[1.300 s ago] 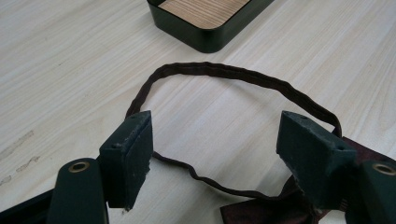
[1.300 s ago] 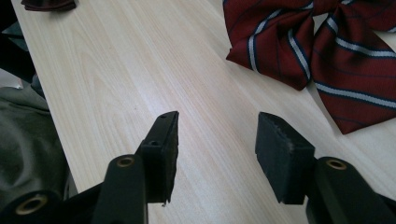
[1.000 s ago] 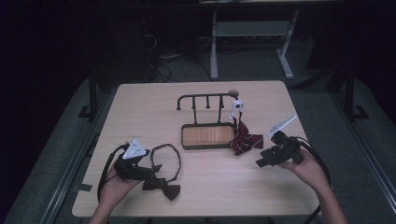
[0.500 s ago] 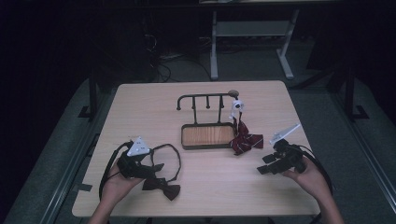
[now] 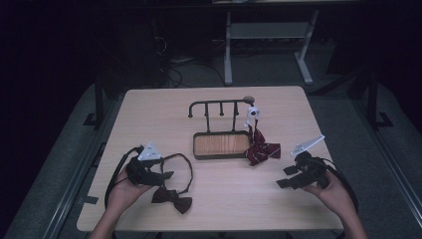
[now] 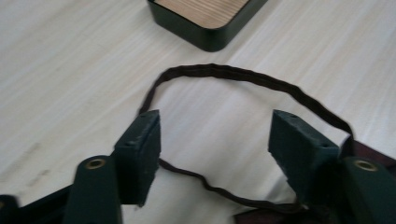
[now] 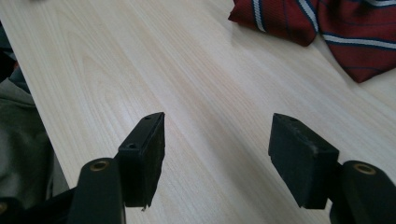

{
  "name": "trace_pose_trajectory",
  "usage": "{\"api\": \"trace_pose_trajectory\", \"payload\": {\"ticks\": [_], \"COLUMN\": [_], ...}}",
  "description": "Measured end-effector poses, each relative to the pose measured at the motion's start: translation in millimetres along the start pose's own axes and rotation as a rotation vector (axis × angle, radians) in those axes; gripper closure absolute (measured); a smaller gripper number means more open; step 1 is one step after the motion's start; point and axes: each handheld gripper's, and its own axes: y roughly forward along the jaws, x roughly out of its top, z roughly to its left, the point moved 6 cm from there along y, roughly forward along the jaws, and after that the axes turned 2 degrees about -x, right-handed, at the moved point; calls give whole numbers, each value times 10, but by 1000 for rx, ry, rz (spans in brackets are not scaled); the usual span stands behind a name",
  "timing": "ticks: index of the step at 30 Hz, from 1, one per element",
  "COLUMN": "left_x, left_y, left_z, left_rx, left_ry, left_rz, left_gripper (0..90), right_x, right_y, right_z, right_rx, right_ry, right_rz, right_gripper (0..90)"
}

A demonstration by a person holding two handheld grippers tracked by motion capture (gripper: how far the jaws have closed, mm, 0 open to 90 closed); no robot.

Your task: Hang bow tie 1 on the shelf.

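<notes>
Left gripper (image 6: 215, 154) gapes wide over the bow tie's strap (image 6: 243, 79) — bow (image 5: 172, 198) just beside it; right gripper (image 7: 217, 154), also wide, holds nothing — striped tie (image 7: 327, 28) lies ahead

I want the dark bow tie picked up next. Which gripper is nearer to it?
Left. The left gripper sits open right at the dark bow tie, over its strap loop. The right gripper is open across the table, nearer the striped tie.
</notes>
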Motion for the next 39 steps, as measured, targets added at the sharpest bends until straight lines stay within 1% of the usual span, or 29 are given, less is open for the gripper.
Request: {"api": "trace_pose_trajectory", "payload": {"ticks": [2, 3, 4, 7, 8, 9, 10, 11, 12, 13, 14, 15, 18, 20, 21, 23, 24, 25, 26, 27, 29, 32, 34, 35, 39], "left_x": [21, 31, 39, 68, 68, 81, 90, 102, 102, 116, 116, 128, 144, 144, 136, 106, 106, 70, 54, 50, 39, 16, -4, -13, -26], "left_y": [1, 4, 10, 49, 49, 84, 104, 121, 121, 161, 161, 206, 268, 306, 325, 365, 365, 403, 412, 429, 443, 475, 495, 503, 530], "left_z": [30, 49, 65, 118, 118, 165, 189, 222, 222, 262, 262, 308, 369, 407, 426, 466, 466, 503, 522, 531, 553, 559, 572, 576, 573], "left_rx": [0, 10, 11, 3, 3, 1, -4, -4, -4, -13, -13, -12, -7, -5, -5, 1, 1, 1, 2, -1, -9, -25, -22, -27, -34], "left_ry": [6, 12, 14, 13, 13, 3, -6, 0, 0, -19, -19, -17, -26, -41, -49, -48, -48, -58, -65, -85, -95, -104, -99, -99, -109], "left_rz": [11, 21, 31, 58, 58, 86, 97, 106, 106, 121, 121, 147, 170, 177, 184, 208, 208, 231, 242, 234, 238, 253, 273, 281, 286], "left_gripper": [407, 413, 424, 467, 500, 523, 531, 536, 546, 555, 557, 563, 582, 590, 598, 602, 607, 607, 616, 633, 642, 665, 687, 696, 745], "right_x": [-17, -27, -39, -65, -65, -73, -78, -82, -84, -87, -87, -93, -93, -84, -82, -78, -78, -77, -76, -76, -76, -68, -62, -61, -56], "right_y": [-5, -4, -7, -20, -20, -21, -21, -19, -17, -16, -16, -19, -28, -34, -36, -34, -34, -33, -33, -33, -33, -37, -39, -41, -55], "right_z": [-3, -4, 4, 12, 12, 4, -4, -9, -14, -17, -17, -16, -11, -3, 0, 5, 5, 8, 8, 8, 10, 15, 21, 25, 36], "right_rx": [-3, -2, 1, -4, -4, -6, -11, -10, -11, -10, -10, -7, -8, -7, -7, -10, -10, -9, -9, -10, -13, -15, -16, -18, -21], "right_ry": [3, 4, 8, 11, 11, 4, 5, 6, 6, 6, 6, 7, 6, 6, 4, 0, 0, 1, 1, -1, -8, -13, -14, -14, -17], "right_rz": [0, -2, -2, -10, -10, -20, -19, -21, -24, -24, -24, -23, -23, -28, -28, -27, -27, -27, -26, -27, -26, -31, -32, -32, -42], "right_gripper": [362, 362, 362, 363, 363, 363, 363, 362, 363, 363, 363, 363, 363, 363, 363, 363, 363, 362, 362, 363, 363, 363, 363, 363, 364]}}
